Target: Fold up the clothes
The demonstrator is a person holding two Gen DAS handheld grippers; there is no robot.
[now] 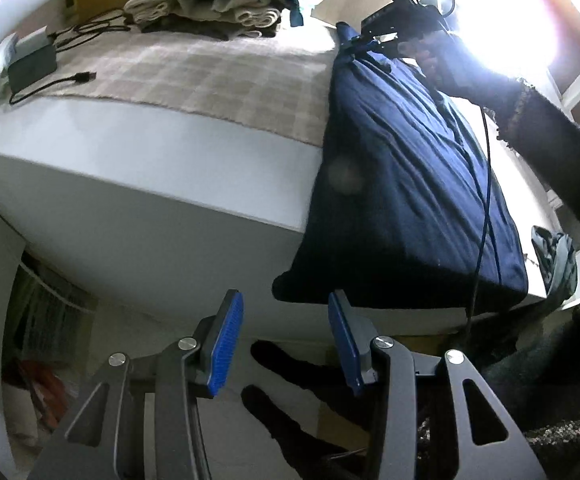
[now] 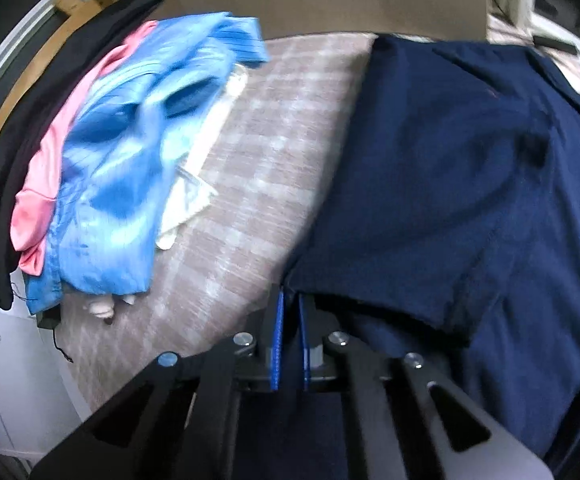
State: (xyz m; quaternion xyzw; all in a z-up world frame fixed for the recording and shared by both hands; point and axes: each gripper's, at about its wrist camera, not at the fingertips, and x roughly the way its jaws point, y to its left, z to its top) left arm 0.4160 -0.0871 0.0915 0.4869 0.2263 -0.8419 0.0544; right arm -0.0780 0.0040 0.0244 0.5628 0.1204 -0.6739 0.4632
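A navy blue garment (image 1: 405,184) lies on the checked cloth of the white table and hangs over its front edge. My left gripper (image 1: 286,308) is open and empty, just below and in front of the garment's lower left corner. My right gripper (image 1: 363,38) is at the garment's far end, shut on its edge. In the right wrist view the right gripper (image 2: 290,304) has its blue pads closed on the navy garment (image 2: 449,184), which spreads to the right.
A pile of clothes (image 1: 218,4), light blue (image 2: 130,148), pink (image 2: 46,184) and cream, sits at the far side of the checked cloth (image 1: 210,80). A grey power pack with cables (image 1: 32,64) lies at the left. Bright light glares at the upper right.
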